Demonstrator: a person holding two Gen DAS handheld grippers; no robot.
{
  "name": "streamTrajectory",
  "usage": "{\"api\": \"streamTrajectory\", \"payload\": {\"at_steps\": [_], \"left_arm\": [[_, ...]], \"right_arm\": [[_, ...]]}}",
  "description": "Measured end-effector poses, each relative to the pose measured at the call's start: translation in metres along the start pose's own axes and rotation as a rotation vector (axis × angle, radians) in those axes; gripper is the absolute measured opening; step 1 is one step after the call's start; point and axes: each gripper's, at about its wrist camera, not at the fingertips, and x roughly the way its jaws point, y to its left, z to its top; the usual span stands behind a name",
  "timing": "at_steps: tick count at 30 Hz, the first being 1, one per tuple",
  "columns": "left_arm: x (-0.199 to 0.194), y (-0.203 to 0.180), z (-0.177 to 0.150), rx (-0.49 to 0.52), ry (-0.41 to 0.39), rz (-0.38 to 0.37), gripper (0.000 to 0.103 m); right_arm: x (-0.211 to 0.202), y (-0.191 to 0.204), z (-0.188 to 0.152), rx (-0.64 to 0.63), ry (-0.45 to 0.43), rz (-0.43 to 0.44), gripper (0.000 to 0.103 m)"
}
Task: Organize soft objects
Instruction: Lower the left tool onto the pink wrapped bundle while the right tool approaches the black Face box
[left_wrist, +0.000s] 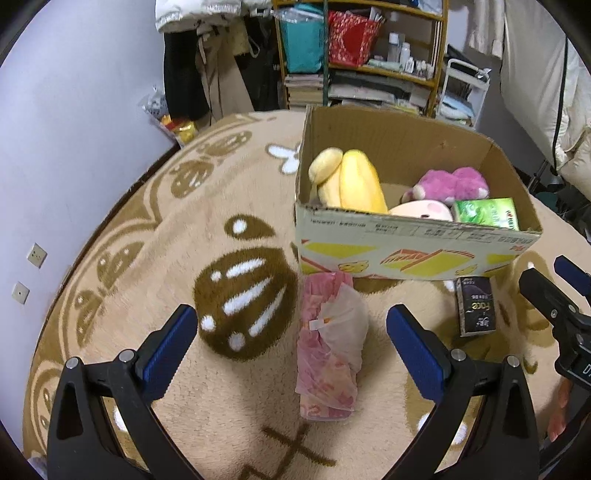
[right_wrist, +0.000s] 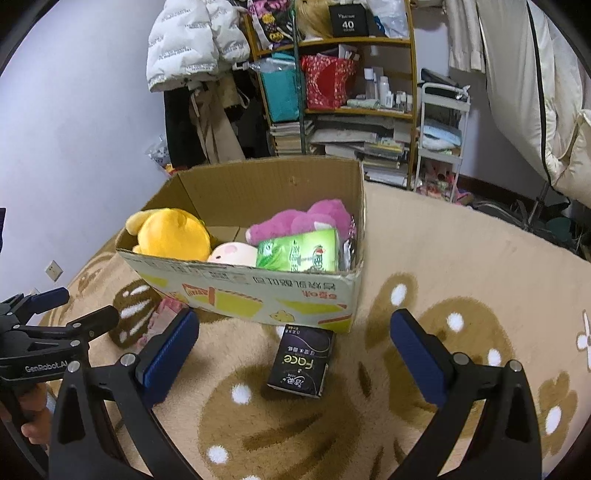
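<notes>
Cardboard box: open-topped brown corrugated carton (left_wrist: 406, 254) with yellow and red print on its front wall, standing on the rug (left_wrist: 229, 398).
Rug: beige plush carpet with dark brown cartoon shapes and white dots.
Inside the box: yellow plush toy (right_wrist: 173, 232) at the left end, pink fuzzy plush toy (right_wrist: 303, 221) toward the back right, pale peach round plush (right_wrist: 232, 253) against the front wall, green plastic-wrapped tissue pack (right_wrist: 299, 253) at the front right.
Pink tissue pack: soft pink floral-wrapped pack (left_wrist: 327, 354) with white tissue sticking out, lying on the rug, its far end touching the box front.
Dark pack: small black rectangular tissue pack (right_wrist: 301, 360) with "Face" lettering, flat on the rug just in front of the box's right corner.
Left gripper: black frame with blue pads (left_wrist: 291, 350), jaws spread wide, holding nothing; the pink pack lies between its fingers, touching neither.
Right gripper: same build (right_wrist: 295, 354), jaws wide apart and empty, the dark pack lying between its fingers, clear of both.
Background: wooden shelf unit (right_wrist: 354, 110) crowded with books and bags; white puffer jacket (right_wrist: 188, 40) hanging beside it.
</notes>
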Motion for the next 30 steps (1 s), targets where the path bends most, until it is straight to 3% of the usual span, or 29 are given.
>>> {"api": "streamTrajectory", "payload": {"at_steps": [15,30], "left_arm": [[0.048,0.016,0.000,-0.114,0.160,-0.041,0.101],[0.087,0.004,-0.006,-0.063,0.265,-0.041,0.101]], "right_arm": [[0.050,-0.007,-0.005,0.041,0.114,-0.010,0.103],[0.087,-0.013,-0.017,0.036,0.227,-0.046,0.103]]}}
